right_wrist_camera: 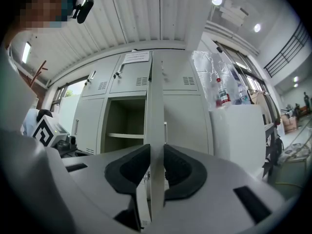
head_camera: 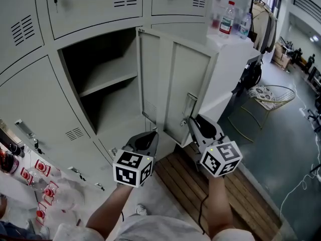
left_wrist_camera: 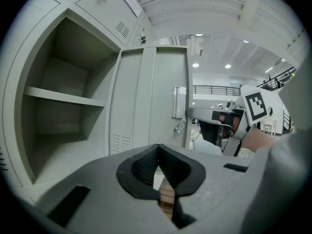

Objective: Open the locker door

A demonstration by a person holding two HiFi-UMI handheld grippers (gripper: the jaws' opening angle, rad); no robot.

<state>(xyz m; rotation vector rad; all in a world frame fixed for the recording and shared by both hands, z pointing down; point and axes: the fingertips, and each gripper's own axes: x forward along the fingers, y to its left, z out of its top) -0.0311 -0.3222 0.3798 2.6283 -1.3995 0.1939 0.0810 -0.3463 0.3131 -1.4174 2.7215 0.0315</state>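
Door edge clamped in rt claw; door bottom hidden.

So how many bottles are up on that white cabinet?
2: a red-labelled bottle and a second bottle right of it, on the white cabinet; clear plastic may hide more.

Grey plastic left gripper & right gripper: black ribbed pads, white cubes w/ black square markers. Thin black cable under right forearm. Pale grey top.
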